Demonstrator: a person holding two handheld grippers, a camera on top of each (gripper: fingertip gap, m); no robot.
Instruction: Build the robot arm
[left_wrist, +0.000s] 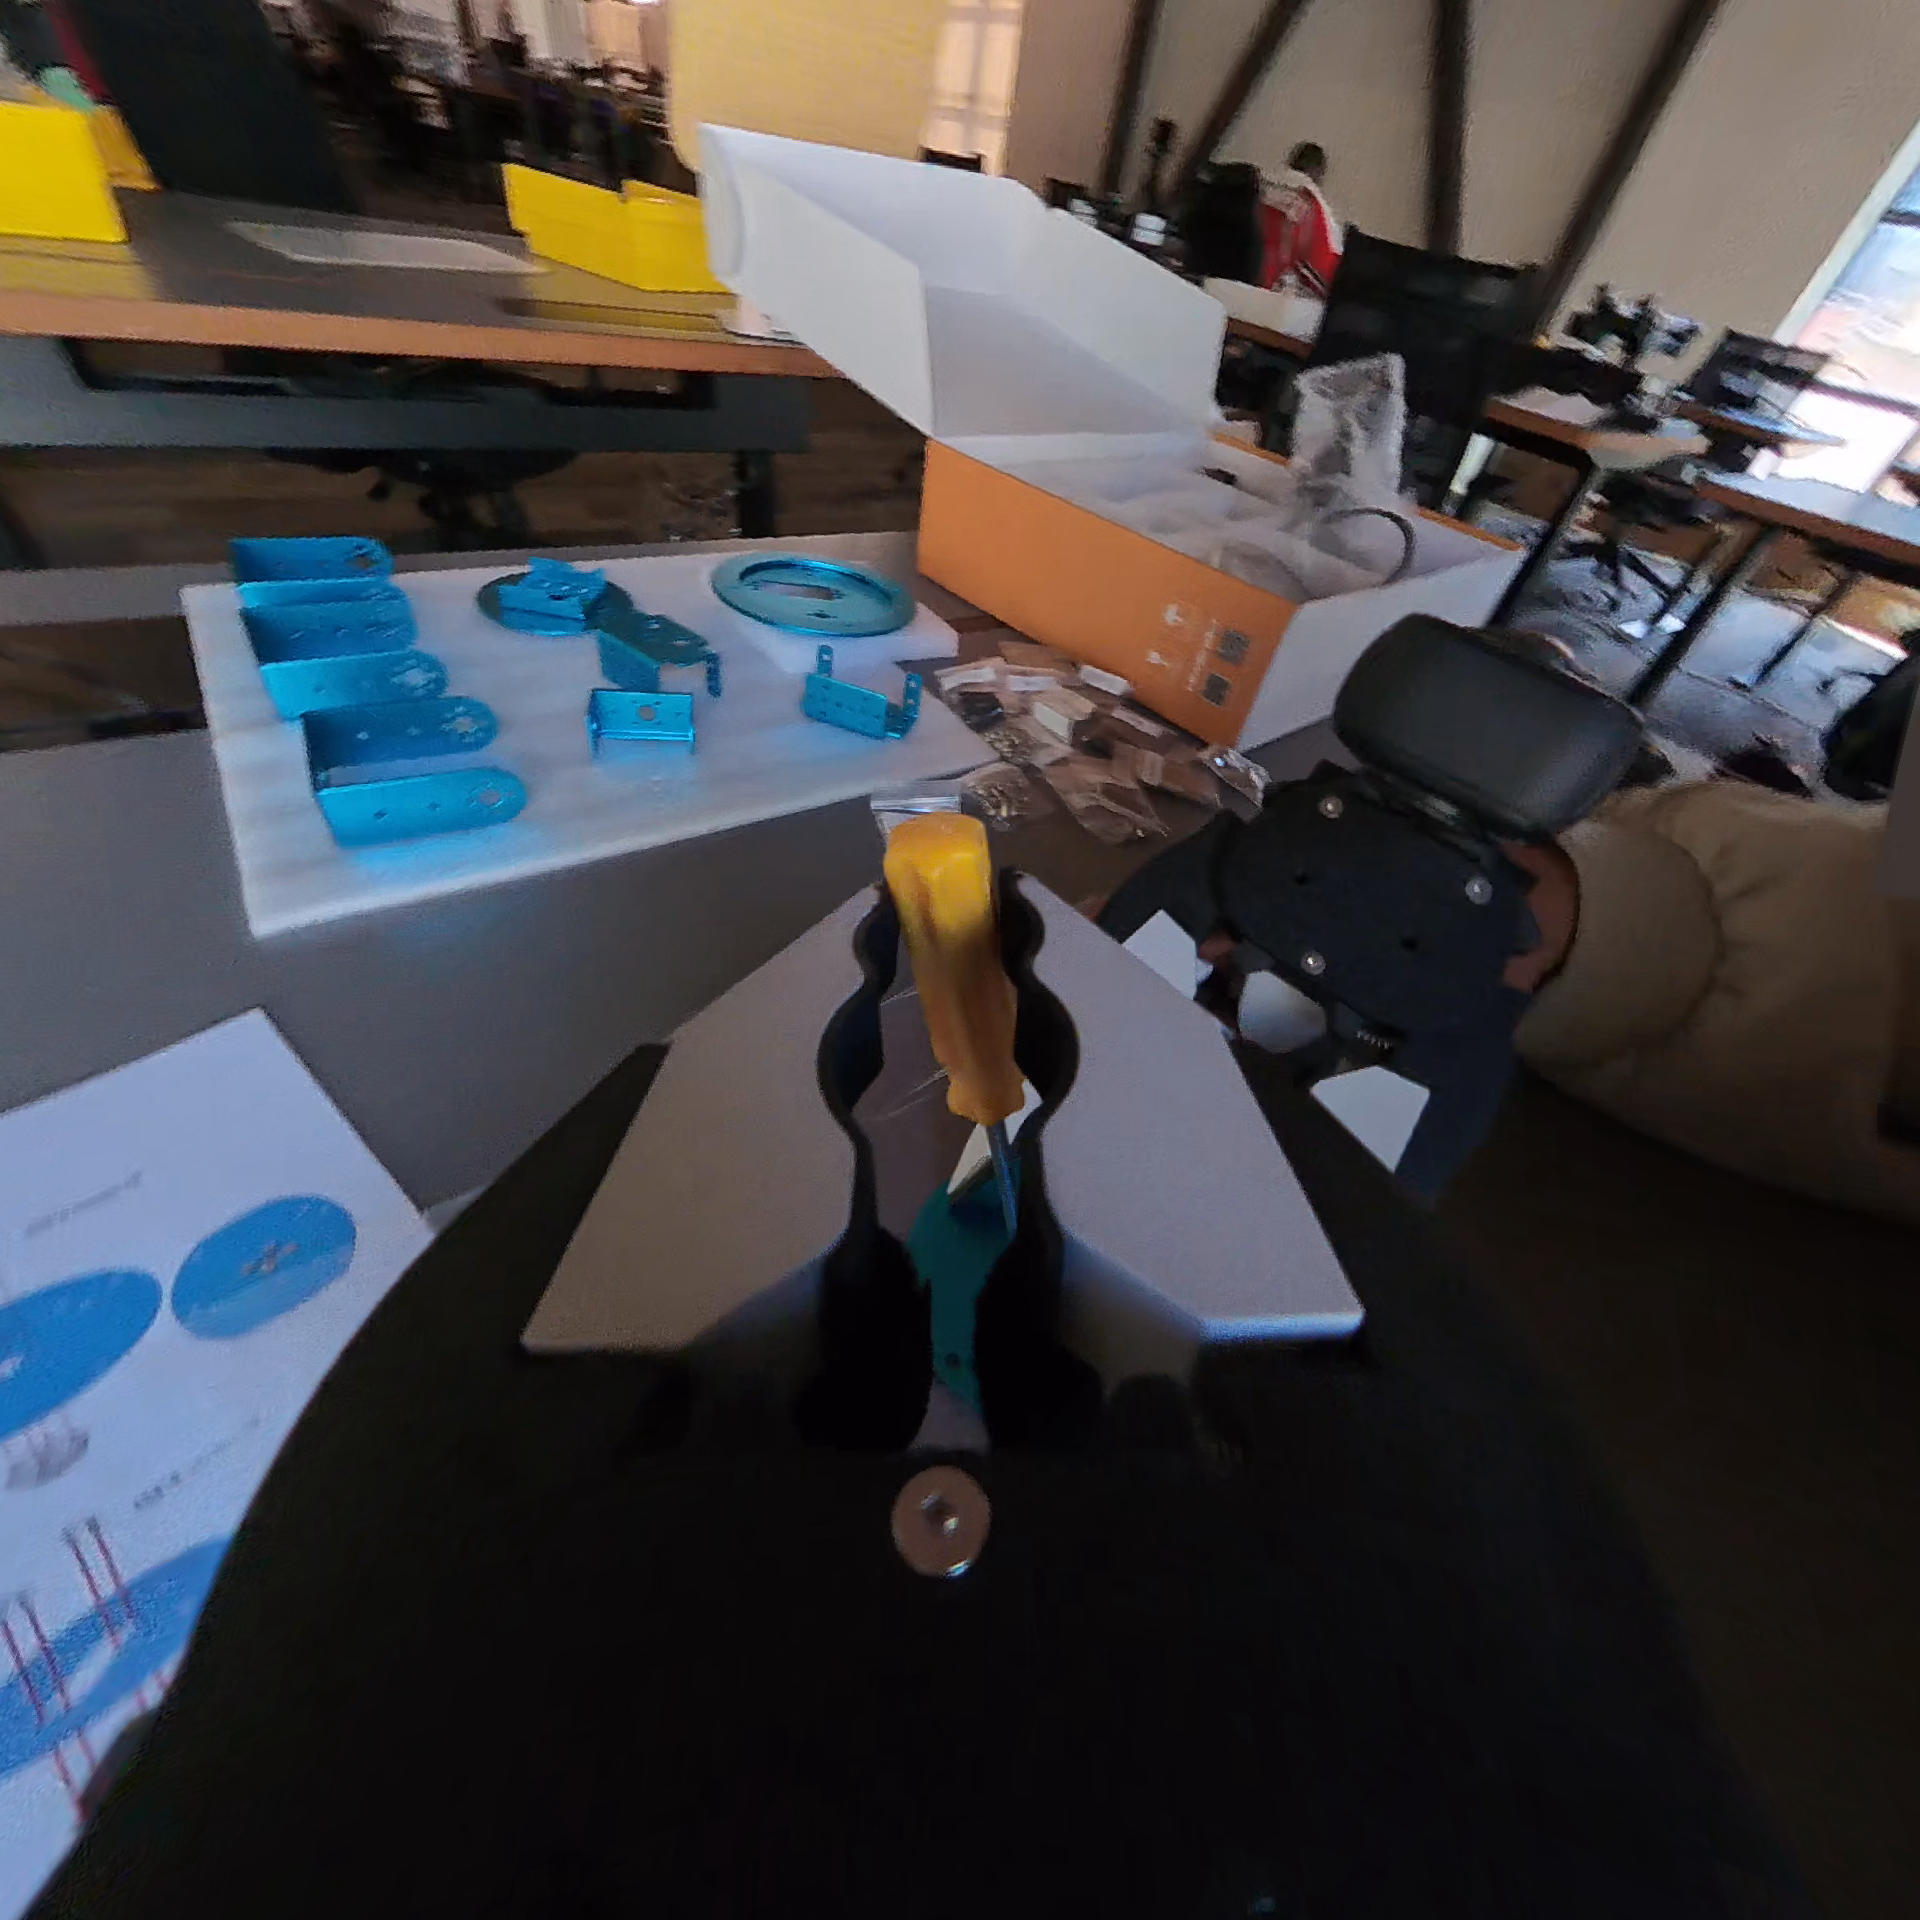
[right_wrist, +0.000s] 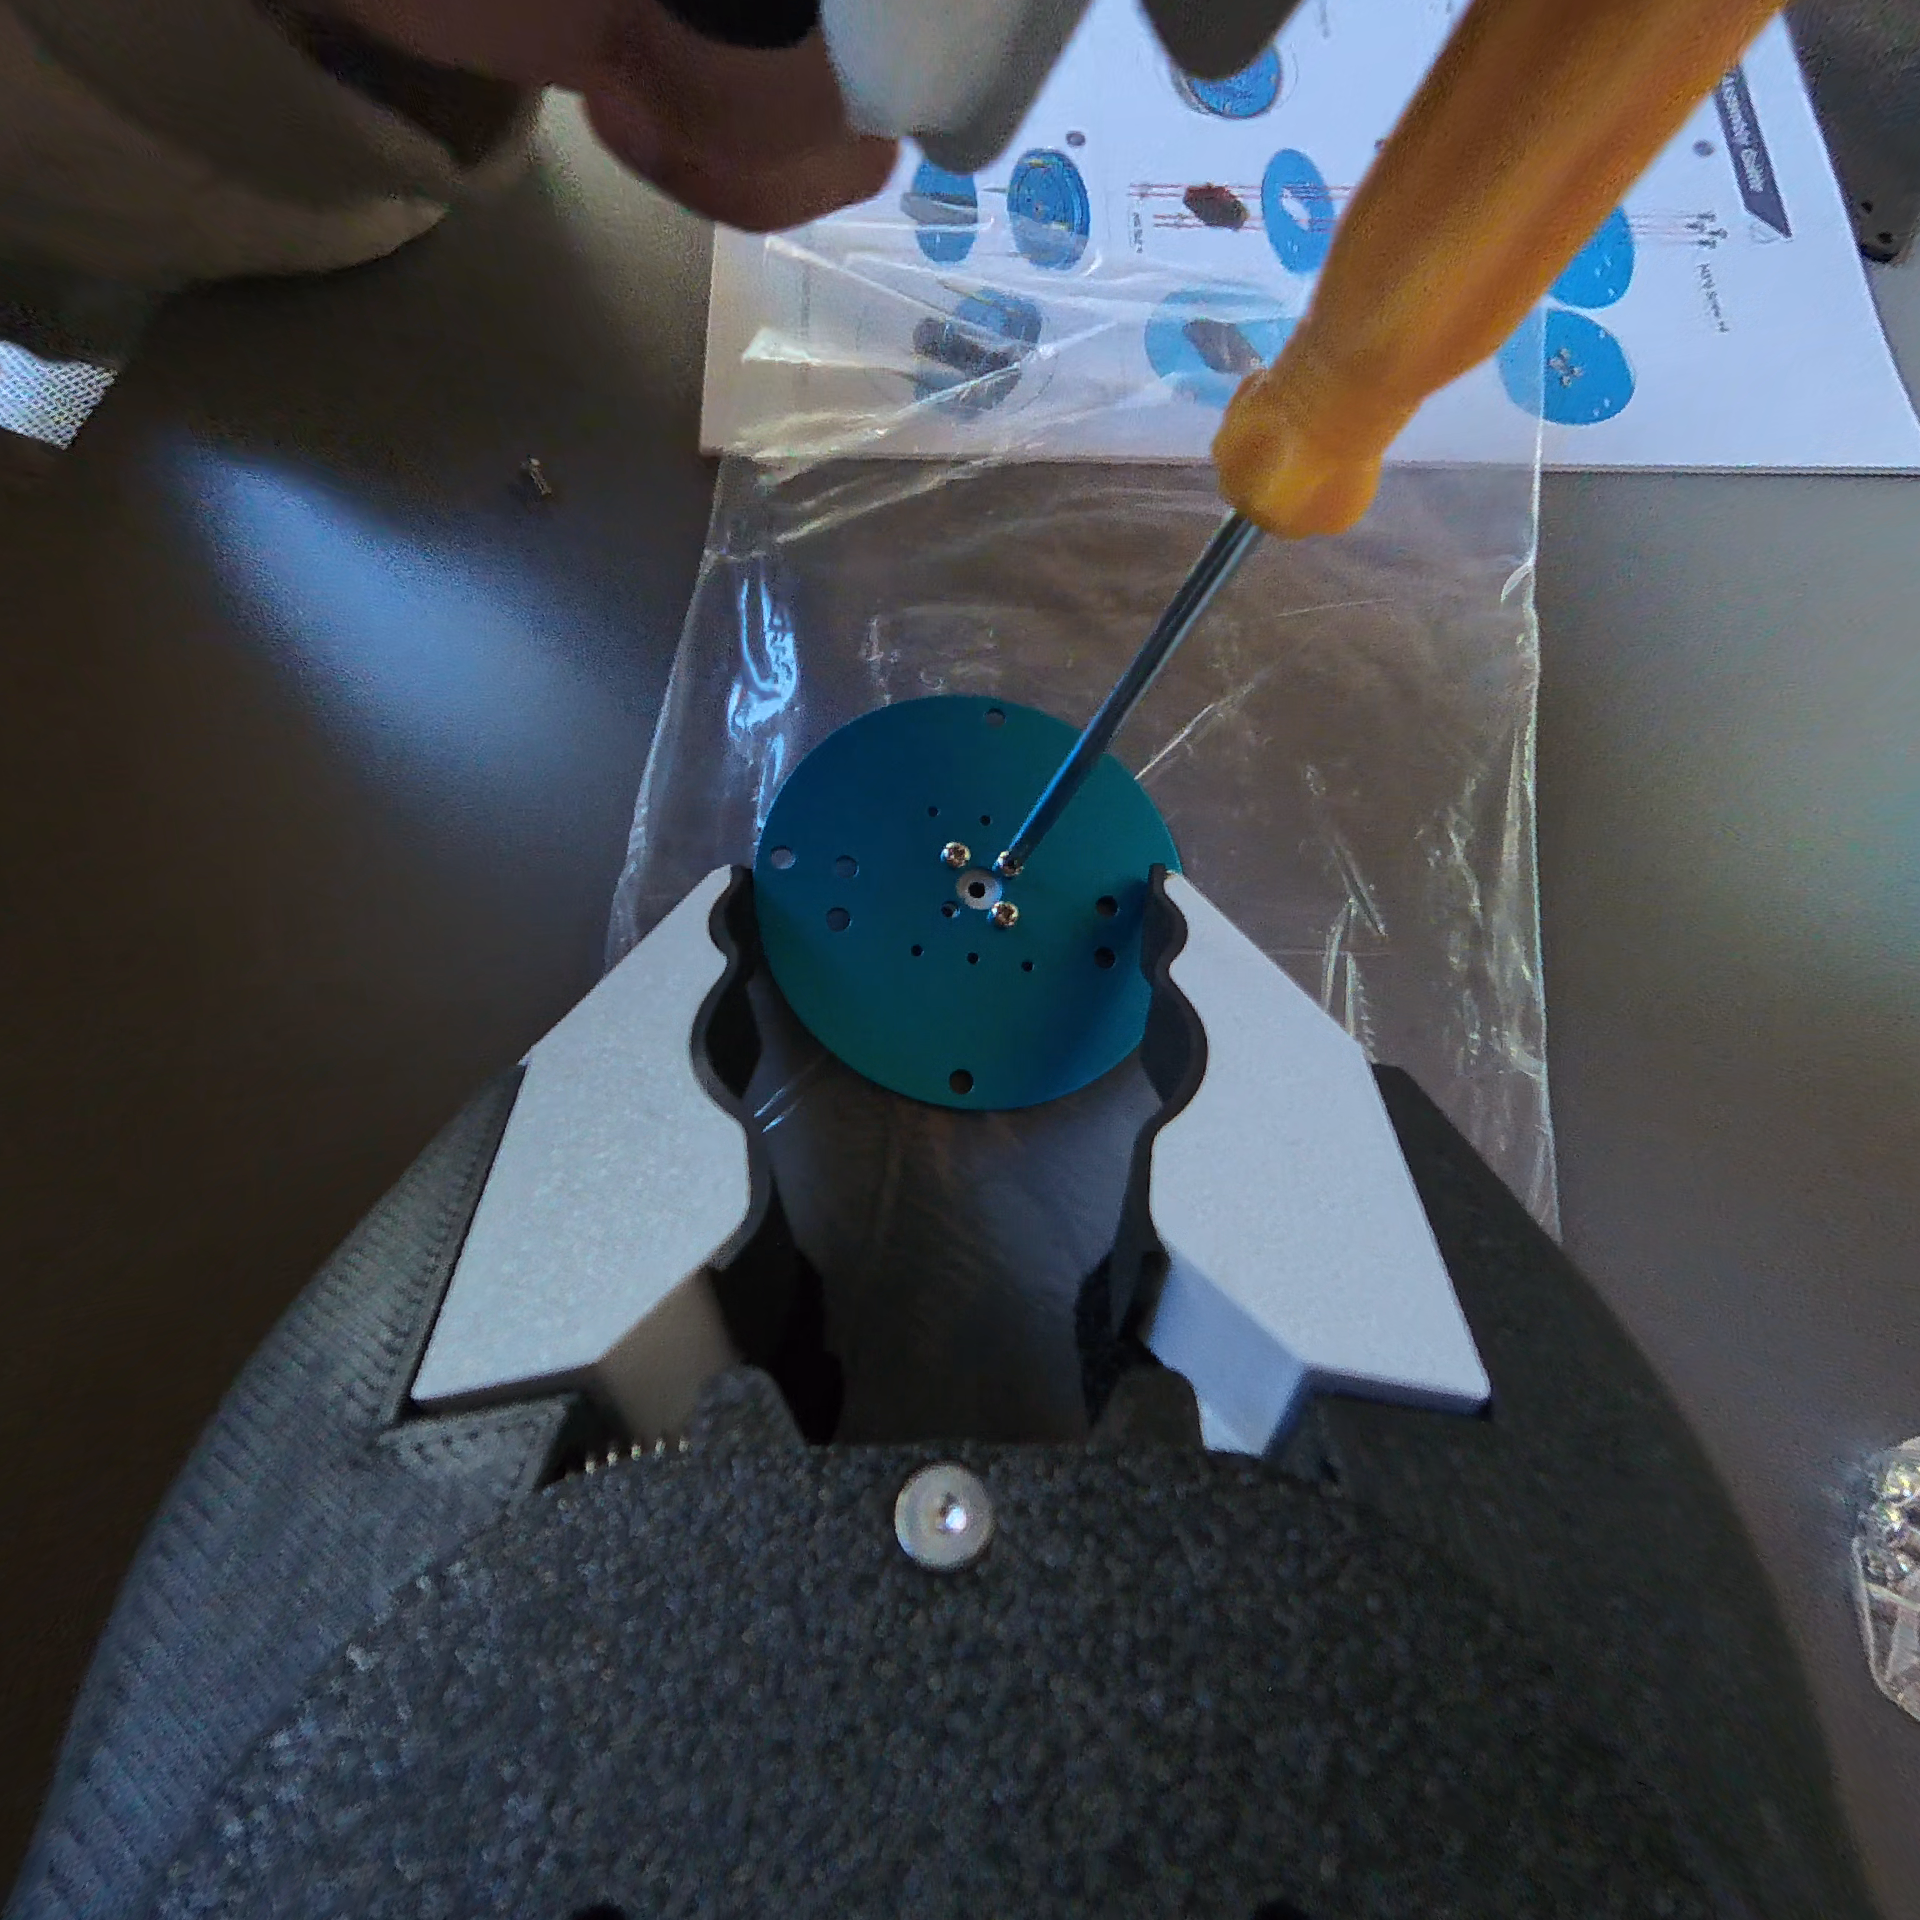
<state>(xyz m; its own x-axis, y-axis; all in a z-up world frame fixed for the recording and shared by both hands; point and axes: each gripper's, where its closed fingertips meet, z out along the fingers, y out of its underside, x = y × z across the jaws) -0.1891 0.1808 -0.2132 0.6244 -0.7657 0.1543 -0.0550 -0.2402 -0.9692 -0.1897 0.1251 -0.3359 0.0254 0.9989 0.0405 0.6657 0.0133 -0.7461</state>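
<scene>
My left gripper (left_wrist: 951, 997) is clamped on the yellow-handled screwdriver (left_wrist: 954, 966), its dark pads pressed to both sides of the handle. The handle points away from me and the thin shaft runs back down toward the blue round plate (left_wrist: 951, 1262), which shows only as a sliver between my fingers.

My right gripper (right_wrist: 951, 914) has its jaws set wide around that blue round plate (right_wrist: 935, 997), one fingertip against each edge; it seems to be steadying the plate, but I cannot tell for sure that both pads press on it. The plate lies flat on a clear plastic bag (right_wrist: 1299, 831) spread on the dark table (right_wrist: 312, 779). The screwdriver (right_wrist: 1434, 291) comes in from the upper right, and its tip sits on one of three small screws (right_wrist: 1006, 861) clustered about the plate's centre hole.

Beyond the bag lies a printed instruction sheet (right_wrist: 1143, 343) with blue drawings, partly under the bag's far edge. A tiny loose screw (right_wrist: 533, 478) rests on the table to the left.

Farther off in the left view, a white foam tray (left_wrist: 582, 790) carries blue metal brackets (left_wrist: 405, 748) and a blue ring (left_wrist: 812, 592). Beside it are small parts bags (left_wrist: 1081, 738) and an open orange box (left_wrist: 1112, 613).
</scene>
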